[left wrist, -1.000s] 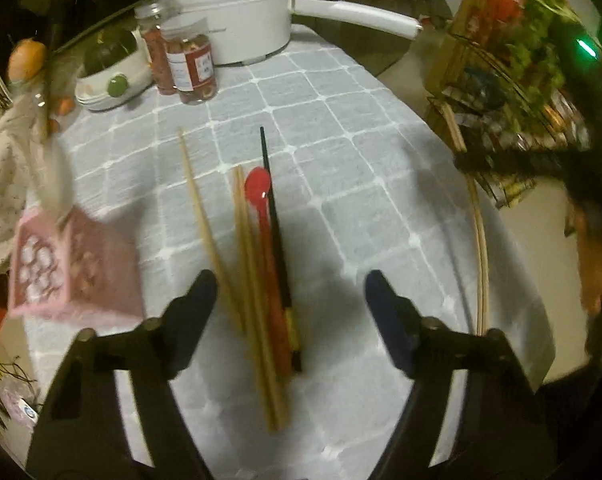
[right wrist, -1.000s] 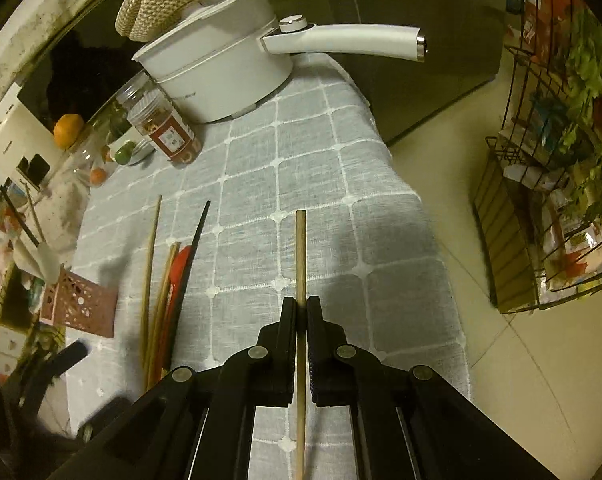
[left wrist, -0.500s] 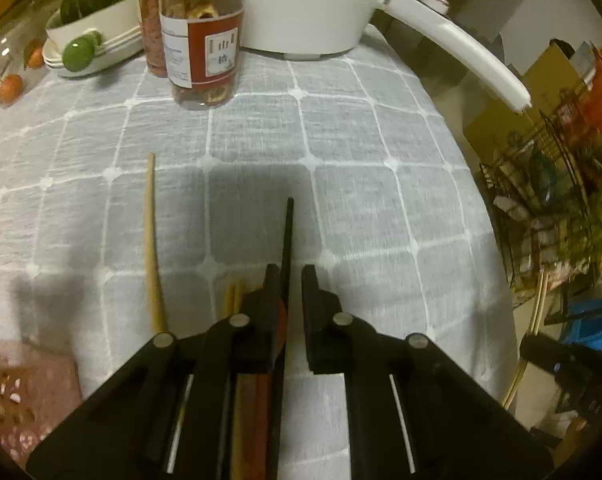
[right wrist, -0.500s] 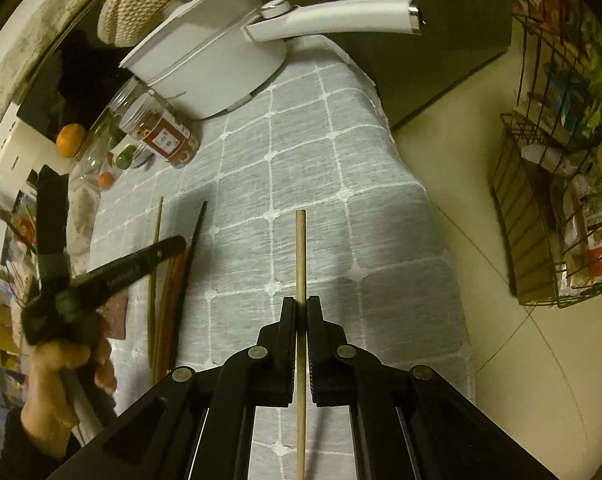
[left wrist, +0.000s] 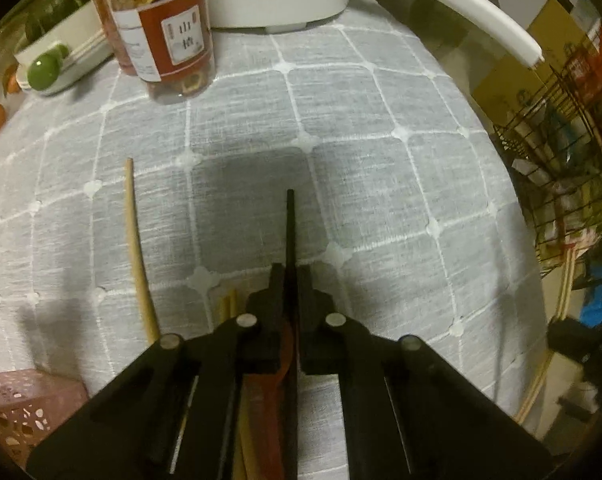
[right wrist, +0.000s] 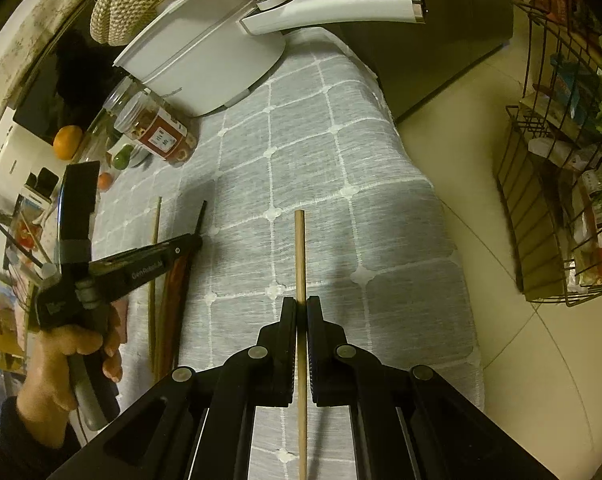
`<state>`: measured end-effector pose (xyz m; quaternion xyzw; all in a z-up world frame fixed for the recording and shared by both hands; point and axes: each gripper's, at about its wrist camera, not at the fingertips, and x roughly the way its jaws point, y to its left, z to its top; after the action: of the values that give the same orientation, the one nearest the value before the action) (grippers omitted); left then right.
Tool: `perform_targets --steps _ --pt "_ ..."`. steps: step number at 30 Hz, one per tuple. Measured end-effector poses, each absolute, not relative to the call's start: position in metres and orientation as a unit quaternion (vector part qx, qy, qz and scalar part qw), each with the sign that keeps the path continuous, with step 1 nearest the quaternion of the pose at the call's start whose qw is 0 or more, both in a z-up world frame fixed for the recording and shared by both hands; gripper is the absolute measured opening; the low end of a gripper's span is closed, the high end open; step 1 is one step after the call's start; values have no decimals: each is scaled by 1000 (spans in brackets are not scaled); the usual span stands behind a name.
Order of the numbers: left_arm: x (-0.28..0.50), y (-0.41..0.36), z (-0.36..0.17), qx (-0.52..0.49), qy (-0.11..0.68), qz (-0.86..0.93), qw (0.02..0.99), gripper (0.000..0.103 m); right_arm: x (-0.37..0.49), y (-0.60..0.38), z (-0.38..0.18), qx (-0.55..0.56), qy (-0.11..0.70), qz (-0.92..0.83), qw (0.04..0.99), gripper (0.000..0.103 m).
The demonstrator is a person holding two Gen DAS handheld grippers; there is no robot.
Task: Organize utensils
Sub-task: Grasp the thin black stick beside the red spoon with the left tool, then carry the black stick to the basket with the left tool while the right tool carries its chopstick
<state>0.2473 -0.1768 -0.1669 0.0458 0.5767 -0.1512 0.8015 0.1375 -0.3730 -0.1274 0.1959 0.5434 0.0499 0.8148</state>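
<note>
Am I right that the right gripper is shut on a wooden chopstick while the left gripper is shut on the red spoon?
Not quite: the left gripper is shut on the black chopstick, as the left wrist view shows; the red spoon lies beside it. The right gripper does hold the wooden chopstick.

1. We read this as a home kitchen or dining corner, dimly lit.
2. We see a table with a grey checked tablecloth (right wrist: 341, 184), not a workbench.
3. A white electric pot (right wrist: 205, 64) with a long handle sits at the far end, a woven trivet (right wrist: 133, 0) behind it.
4. Snack jars (left wrist: 169, 36), an orange (right wrist: 67, 142) and a dish of green fruit (left wrist: 45, 68) crowd one side.
5. A wire rack (right wrist: 557, 184) of packaged groceries stands on the tiled floor (right wrist: 481, 140).
</note>
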Motion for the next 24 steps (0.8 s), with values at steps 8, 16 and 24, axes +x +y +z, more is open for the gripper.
perform_targets --steps 8,16,24 --pt "197 -180 -128 56 524 -199 826 6 122 -372 -109 189 523 57 829 5" --pt "125 -162 -63 72 444 -268 852 6 89 -348 -66 154 468 75 867 5" --pt "74 -117 -19 46 383 -293 875 6 57 -316 -29 120 417 104 895 5"
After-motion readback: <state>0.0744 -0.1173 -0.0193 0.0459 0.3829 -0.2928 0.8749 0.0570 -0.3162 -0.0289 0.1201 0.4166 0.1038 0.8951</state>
